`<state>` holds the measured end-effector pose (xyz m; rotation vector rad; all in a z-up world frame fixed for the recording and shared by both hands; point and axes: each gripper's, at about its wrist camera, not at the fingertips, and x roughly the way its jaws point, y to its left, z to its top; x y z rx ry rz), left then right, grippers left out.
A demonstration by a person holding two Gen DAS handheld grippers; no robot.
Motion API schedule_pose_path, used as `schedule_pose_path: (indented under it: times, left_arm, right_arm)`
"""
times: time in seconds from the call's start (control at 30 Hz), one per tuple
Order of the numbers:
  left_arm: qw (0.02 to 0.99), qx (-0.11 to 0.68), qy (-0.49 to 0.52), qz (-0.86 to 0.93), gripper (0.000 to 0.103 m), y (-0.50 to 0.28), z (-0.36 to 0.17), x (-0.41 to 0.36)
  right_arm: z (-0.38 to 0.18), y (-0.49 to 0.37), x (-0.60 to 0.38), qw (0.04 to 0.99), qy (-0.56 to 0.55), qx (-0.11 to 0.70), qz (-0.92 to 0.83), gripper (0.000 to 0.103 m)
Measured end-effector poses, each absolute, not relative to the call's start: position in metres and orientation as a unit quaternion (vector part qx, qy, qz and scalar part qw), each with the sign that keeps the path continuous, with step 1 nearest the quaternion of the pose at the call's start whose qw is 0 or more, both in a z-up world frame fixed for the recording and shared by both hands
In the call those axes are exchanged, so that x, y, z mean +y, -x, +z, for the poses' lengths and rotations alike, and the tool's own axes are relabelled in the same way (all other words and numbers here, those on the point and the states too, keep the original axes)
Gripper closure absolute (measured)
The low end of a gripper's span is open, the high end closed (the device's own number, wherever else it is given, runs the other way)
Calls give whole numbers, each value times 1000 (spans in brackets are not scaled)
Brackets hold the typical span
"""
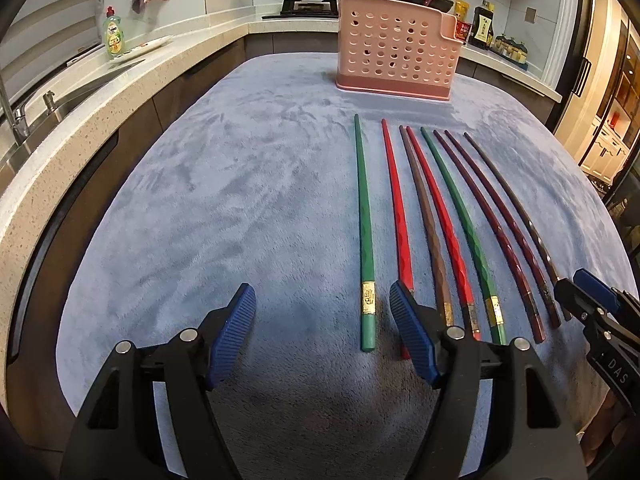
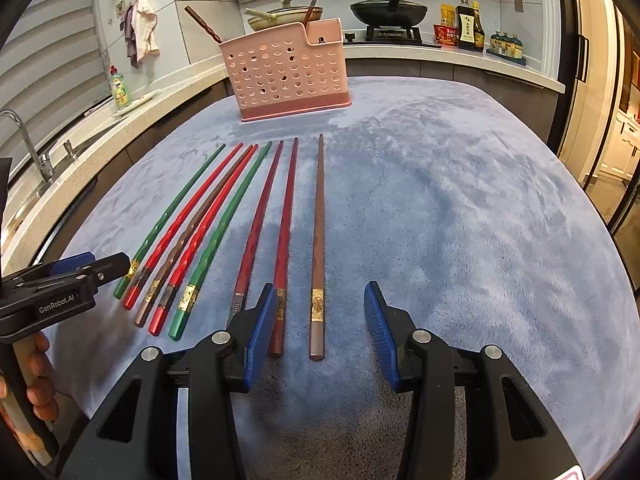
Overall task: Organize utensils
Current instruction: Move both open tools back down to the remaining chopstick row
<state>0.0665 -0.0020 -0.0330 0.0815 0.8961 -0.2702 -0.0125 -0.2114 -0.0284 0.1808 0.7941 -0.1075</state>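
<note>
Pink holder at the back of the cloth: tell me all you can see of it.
The holder is a pink plastic box, its walls punched with rows of round holes above a darker solid base. Its rim steps down to a lower section at one end. It stands upright on the blue cloth, beyond the row of chopsticks and apart from them. Two brown chopsticks already lean inside. Neither claw touches it.

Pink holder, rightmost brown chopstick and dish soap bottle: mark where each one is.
pink holder [image 2: 290,74]: right wrist view, middle of its perforated front wall.
rightmost brown chopstick [image 2: 318,240]: right wrist view, mid-shaft.
dish soap bottle [image 1: 115,36]: left wrist view, on its label.
</note>
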Motion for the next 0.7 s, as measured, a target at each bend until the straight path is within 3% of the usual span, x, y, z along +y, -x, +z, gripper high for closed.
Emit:
schedule_pose_path:
  times: [0.13, 0.7]
  left_arm:
    - [892, 432, -39, -129, 30, -66, -34, -3]
    - [888, 442, -44, -120, 30, -68, -44, -3]
  right_arm:
    - [-31, 12, -214, 915, -89, 389, -52, 66]
    - [-35, 13, -218, 914, -90, 391, -54, 69]
